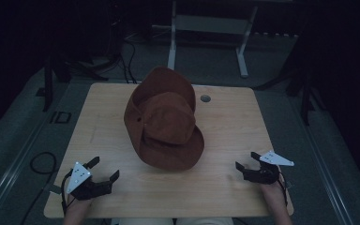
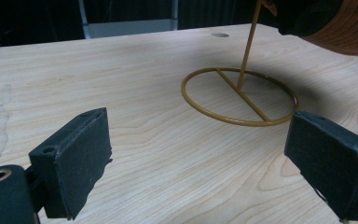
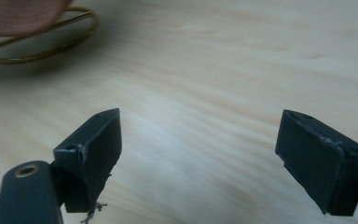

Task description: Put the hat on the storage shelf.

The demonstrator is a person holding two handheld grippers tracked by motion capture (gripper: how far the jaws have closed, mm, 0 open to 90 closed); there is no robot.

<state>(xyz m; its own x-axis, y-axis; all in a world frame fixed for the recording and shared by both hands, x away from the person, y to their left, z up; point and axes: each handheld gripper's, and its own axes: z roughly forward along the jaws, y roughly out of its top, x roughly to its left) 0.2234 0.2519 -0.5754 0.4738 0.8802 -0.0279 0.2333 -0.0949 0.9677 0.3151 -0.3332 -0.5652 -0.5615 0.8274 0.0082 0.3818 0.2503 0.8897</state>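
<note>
Brown hat [image 1: 165, 123] perched on wire stand [image 2: 240, 95], mid tabletop [image 1: 225, 140].
Left claw [image 1: 102, 169] and right claw [image 1: 246, 160] both spread, empty, near front corners, well apart from the hat.

I see a matt, suede-like brown hat [image 1: 166, 124], a thin brass-coloured metal stand [image 2: 239, 95], and a smooth pale-wood table [image 1: 225, 140].
</note>
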